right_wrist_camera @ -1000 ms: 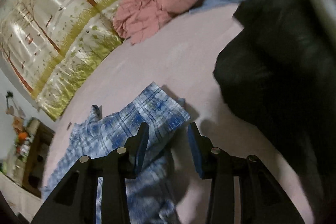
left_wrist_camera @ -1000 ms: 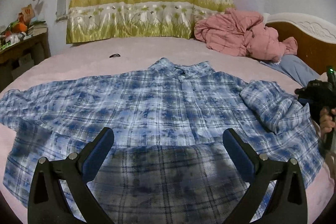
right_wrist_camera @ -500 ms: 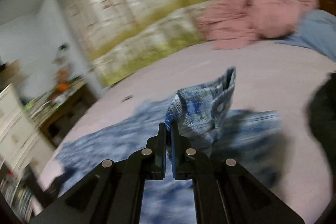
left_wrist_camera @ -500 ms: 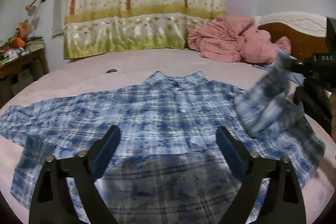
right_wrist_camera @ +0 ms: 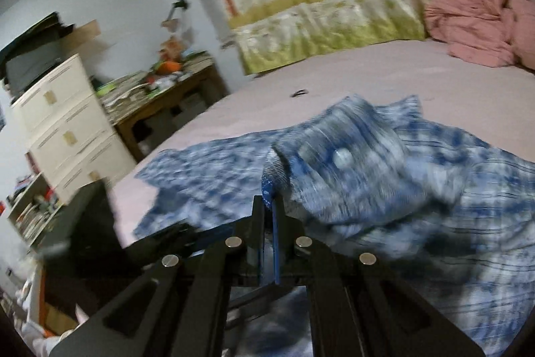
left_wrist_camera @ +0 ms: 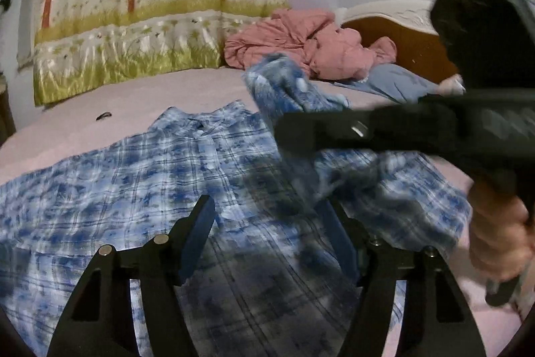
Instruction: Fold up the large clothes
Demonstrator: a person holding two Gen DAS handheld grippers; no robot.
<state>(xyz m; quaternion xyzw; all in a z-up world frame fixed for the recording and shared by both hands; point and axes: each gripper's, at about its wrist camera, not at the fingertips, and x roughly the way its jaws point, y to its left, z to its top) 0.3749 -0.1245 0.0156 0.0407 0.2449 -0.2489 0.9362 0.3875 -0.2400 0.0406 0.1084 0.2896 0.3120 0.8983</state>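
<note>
My right tongs (right_wrist_camera: pixel 270 206) are pinched tight on the cuff of the blue and white checked shirt (left_wrist_camera: pixel 140 176), holding that sleeve up over the shirt's middle. My left tongs (left_wrist_camera: pixel 267 233) hang wide apart above the shirt, spread flat on the pink bed (left_wrist_camera: pixel 150 96)

A second ago the right claw (right_wrist_camera: pixel 271 206) stood open beside the shirt's sleeve (right_wrist_camera: pixel 337 156); now it is clamped on the cuff and has carried it up and across over the shirt (left_wrist_camera: pixel 140 176), crossing above the left claw (left_wrist_camera: pixel 267 223)
</note>
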